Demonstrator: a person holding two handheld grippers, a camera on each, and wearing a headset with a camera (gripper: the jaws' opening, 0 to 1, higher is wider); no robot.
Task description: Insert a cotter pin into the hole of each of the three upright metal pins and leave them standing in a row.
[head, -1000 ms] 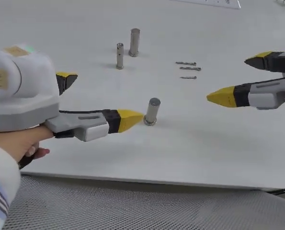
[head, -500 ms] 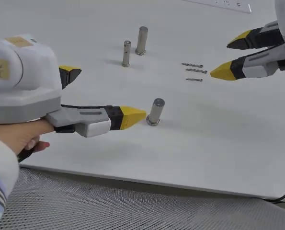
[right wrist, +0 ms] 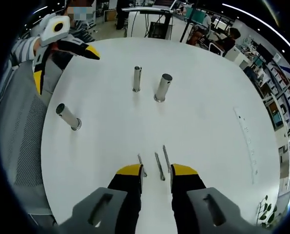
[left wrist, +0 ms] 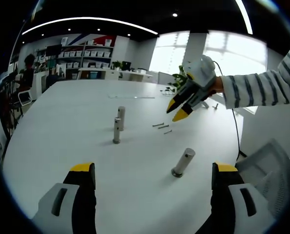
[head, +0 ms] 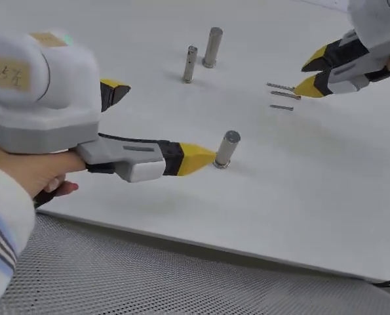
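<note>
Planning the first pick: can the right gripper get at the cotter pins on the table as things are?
Probably yes. The right gripper hangs open just short of the cotter pins, and nothing lies between them.

Bright, even light, the windows [left wrist: 227,51] glaring white. Shadows on the table [head: 312,184] are soft. Gripper views bend at the edges.

Count: 3 metal pins [head: 227,149], 3 cotter pins [head: 286,95], 2 grippers, i.e. 1 left gripper [head: 168,123] and 1 right gripper [head: 302,79]. 1 table [head: 312,184].
</note>
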